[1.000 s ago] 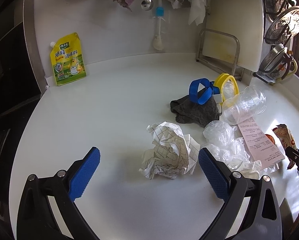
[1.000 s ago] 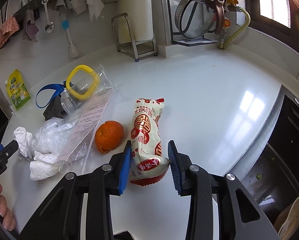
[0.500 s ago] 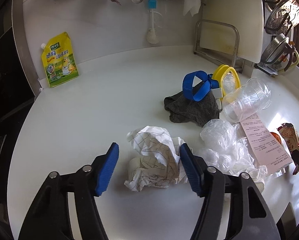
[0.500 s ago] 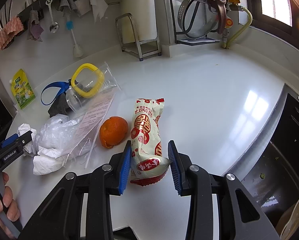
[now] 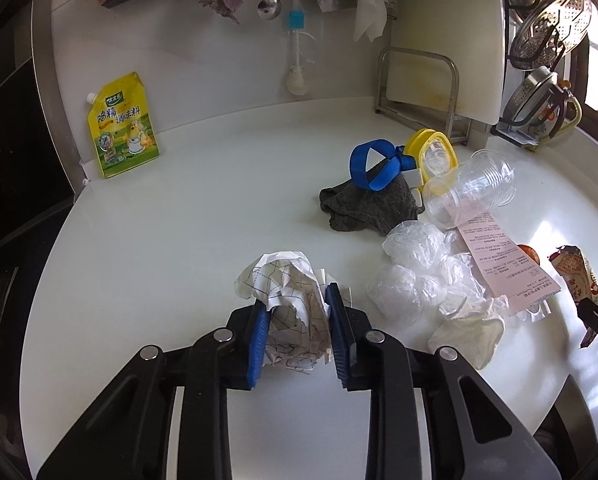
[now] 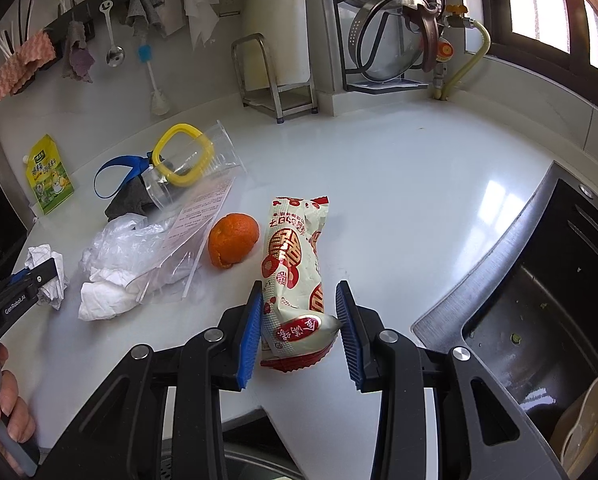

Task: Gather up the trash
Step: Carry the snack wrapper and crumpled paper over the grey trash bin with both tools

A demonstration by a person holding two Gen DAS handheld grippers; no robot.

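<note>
My left gripper (image 5: 297, 332) is shut on a crumpled ball of checked paper (image 5: 289, 300) on the white counter. My right gripper (image 6: 299, 332) is shut on the near end of a red and white snack wrapper (image 6: 295, 272). An orange peel (image 6: 233, 240) lies just left of the wrapper. Crumpled clear plastic (image 5: 415, 268), white tissue (image 5: 467, 332), a pink receipt (image 5: 503, 260) and a clear plastic cup (image 5: 469, 194) lie in a pile between the two grippers. The left gripper also shows at the right wrist view's left edge (image 6: 23, 284).
A grey cloth (image 5: 371, 204) with a blue strap (image 5: 373, 164) and a yellow-rimmed container (image 5: 433, 156) lie behind the pile. A yellow seasoning pouch (image 5: 121, 136) leans on the back wall. A sink (image 6: 539, 300) opens at the right. A cutting-board rack (image 6: 275, 76) stands behind.
My left gripper moved forward over the paper ball and closed on it. My right gripper stayed shut on the wrapper and barely moved.
</note>
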